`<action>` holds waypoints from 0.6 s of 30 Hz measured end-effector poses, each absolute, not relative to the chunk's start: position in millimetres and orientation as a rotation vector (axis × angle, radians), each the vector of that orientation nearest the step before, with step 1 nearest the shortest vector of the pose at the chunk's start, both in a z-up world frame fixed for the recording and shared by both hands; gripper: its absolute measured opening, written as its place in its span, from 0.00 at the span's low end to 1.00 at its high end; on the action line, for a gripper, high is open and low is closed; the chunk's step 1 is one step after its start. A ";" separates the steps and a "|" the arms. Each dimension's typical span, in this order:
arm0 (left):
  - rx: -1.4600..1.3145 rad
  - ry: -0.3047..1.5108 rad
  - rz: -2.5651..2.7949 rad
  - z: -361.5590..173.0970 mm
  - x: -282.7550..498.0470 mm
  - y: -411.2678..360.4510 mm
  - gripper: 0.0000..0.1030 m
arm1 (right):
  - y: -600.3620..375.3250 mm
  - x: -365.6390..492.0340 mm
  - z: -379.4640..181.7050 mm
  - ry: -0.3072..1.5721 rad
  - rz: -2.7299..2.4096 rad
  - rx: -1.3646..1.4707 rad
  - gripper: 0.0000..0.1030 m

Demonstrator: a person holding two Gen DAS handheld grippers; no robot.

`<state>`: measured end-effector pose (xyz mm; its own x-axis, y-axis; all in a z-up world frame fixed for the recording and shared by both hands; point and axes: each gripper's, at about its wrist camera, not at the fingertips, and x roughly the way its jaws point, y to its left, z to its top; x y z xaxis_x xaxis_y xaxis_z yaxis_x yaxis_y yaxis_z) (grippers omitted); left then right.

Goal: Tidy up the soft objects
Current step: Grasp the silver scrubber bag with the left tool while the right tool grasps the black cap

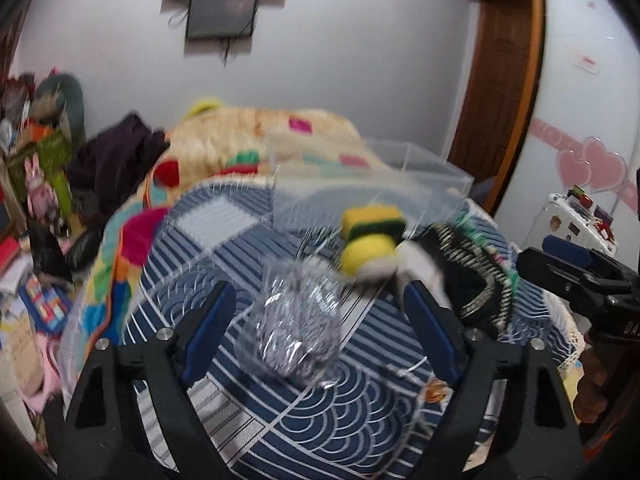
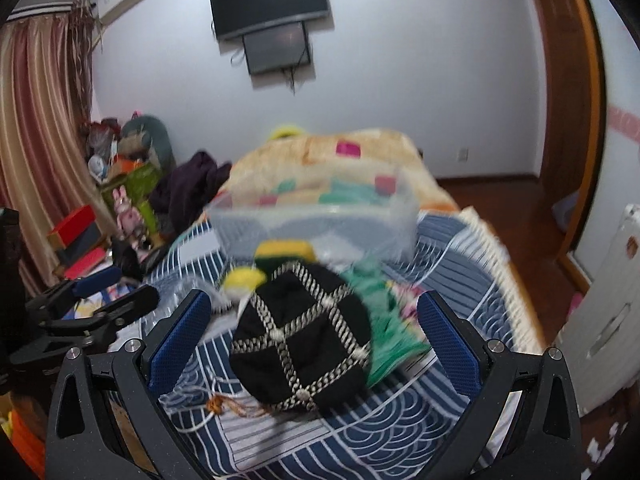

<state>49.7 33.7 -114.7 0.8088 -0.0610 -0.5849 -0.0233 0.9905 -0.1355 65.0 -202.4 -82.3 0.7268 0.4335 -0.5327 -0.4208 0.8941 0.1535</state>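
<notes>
Left wrist view puts my left tongs [image 1: 316, 320] spread wide and grasping nothing, the silver bagged bundle [image 1: 298, 320] lying between them on the blue striped cloth [image 1: 320, 432]. My right tongs [image 2: 314, 340] are likewise released, bracketing the black cap [image 2: 302, 340] without touching it. By my judgement nothing is sorted yet: the clear box [image 2: 312, 224] near the cloth's far edge looks empty, while the sponges [image 1: 372, 240], cap and green cloth [image 2: 384, 320] all wait in front of it. Only the right view shows the green cloth plainly; only the left shows the bundle clearly.
</notes>
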 end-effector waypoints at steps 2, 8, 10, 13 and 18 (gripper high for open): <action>-0.160 0.644 0.007 -123.3 53.6 39.3 0.74 | -199.4 68.5 -92.0 0.630 0.469 0.014 0.99; -0.148 0.712 0.017 -148.6 67.4 42.4 0.73 | -198.1 80.2 -108.5 0.718 0.491 0.033 0.90; -0.144 0.740 0.009 -159.0 71.3 39.8 0.73 | -195.6 83.8 -114.2 0.746 0.493 0.020 0.82; -0.115 0.736 0.025 -163.3 71.3 36.2 0.67 | -199.7 84.8 -118.3 0.776 0.514 0.048 0.74; -0.122 0.726 0.021 -159.2 69.3 36.4 0.41 | -206.2 83.8 -114.0 0.755 0.522 0.047 0.52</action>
<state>69.3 36.4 -159.2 0.7481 -0.0230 -0.6632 -0.0619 0.9926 -0.1042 83.8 -206.2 -114.0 0.6075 0.4685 -0.6414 -0.4353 0.8718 0.2245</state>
